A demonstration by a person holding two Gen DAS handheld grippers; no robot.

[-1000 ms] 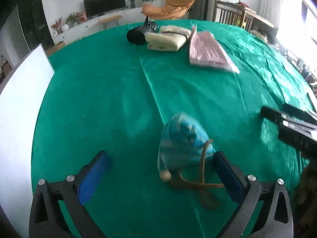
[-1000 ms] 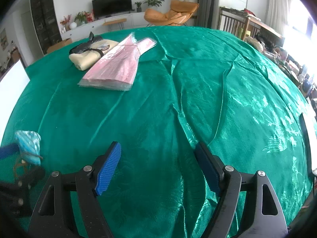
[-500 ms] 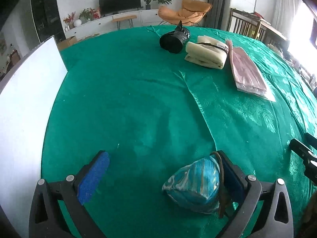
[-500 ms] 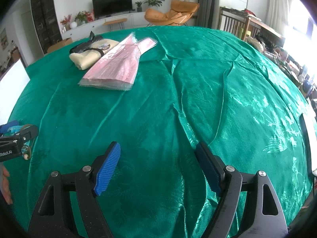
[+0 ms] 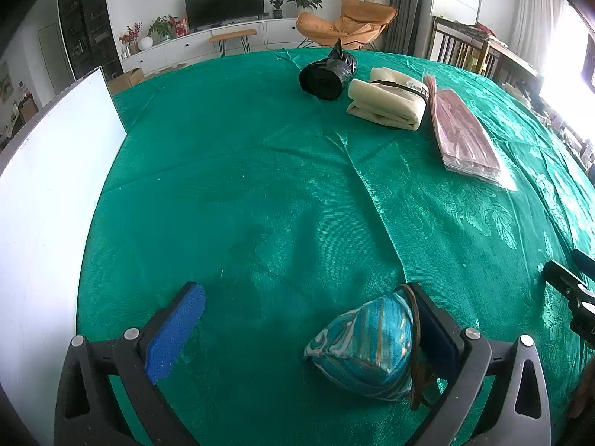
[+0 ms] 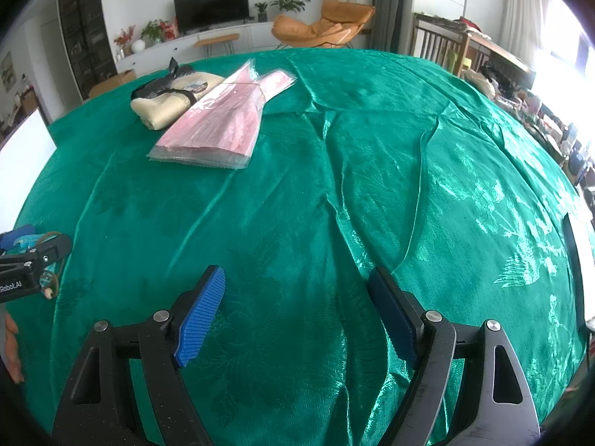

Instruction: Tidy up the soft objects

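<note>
A small blue patterned pouch point(image 5: 366, 345) with a brown cord lies on the green tablecloth point(image 5: 279, 186), resting against the inner face of my left gripper's right finger. My left gripper point(image 5: 308, 319) is open, its left pad well apart from the pouch. At the far side lie a black roll point(image 5: 327, 74), a folded cream cloth point(image 5: 386, 104) and a pink packet in clear plastic point(image 5: 465, 137). My right gripper point(image 6: 295, 308) is open and empty over bare cloth; the cream cloth point(image 6: 167, 106) and pink packet point(image 6: 219, 130) lie far left of it.
A white board point(image 5: 48, 204) stands along the table's left edge. The right gripper's tip shows at the right edge of the left wrist view point(image 5: 569, 286). The left gripper shows at the left edge of the right wrist view point(image 6: 29, 264). Chairs and furniture stand beyond the table.
The left gripper swung left and came down with the pouch, which now lies against its right finger near the table. The right gripper has barely moved.
</note>
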